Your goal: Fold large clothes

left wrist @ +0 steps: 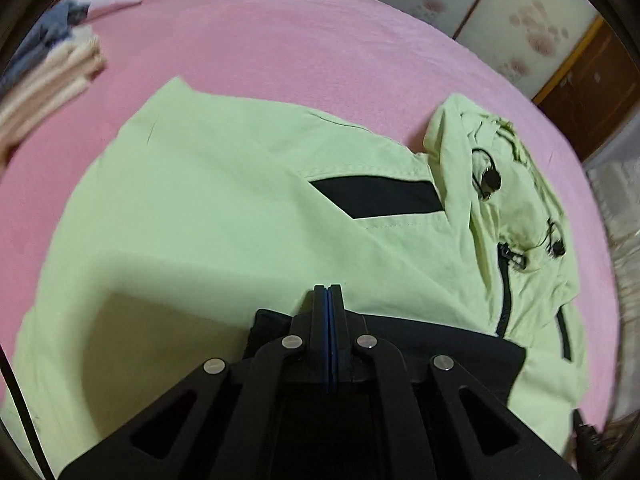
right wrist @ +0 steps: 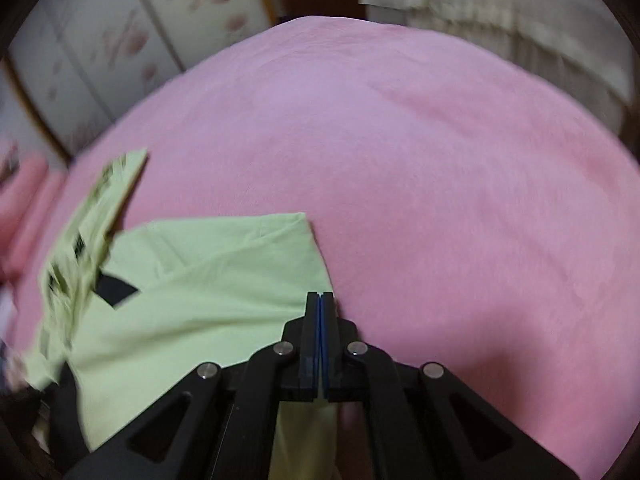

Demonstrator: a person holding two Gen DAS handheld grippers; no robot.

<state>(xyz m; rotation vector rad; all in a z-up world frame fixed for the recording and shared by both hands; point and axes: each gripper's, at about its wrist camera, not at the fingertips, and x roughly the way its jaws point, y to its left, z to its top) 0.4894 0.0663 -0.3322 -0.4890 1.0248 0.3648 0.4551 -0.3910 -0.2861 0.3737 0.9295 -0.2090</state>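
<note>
My left gripper (left wrist: 328, 289) is pressed together, and I see nothing pinched at its tips. My right gripper (right wrist: 320, 295) is pressed together too, at the light green jacket (left wrist: 224, 216)'s edge; whether it pinches cloth, I cannot tell. The jacket spreads over the pink bedsheet (left wrist: 280, 40), its hood (left wrist: 492, 176) at two o'clock. Folded towels (left wrist: 48, 80) lie at ten o'clock.

Left tongs (left wrist: 328, 289) shut over green jacket (left wrist: 208, 208) on pink bed (left wrist: 280, 40).

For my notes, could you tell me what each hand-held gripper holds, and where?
Both are shut on the jacket: left hand-held gripper on its black hem, right on a green edge.
</note>
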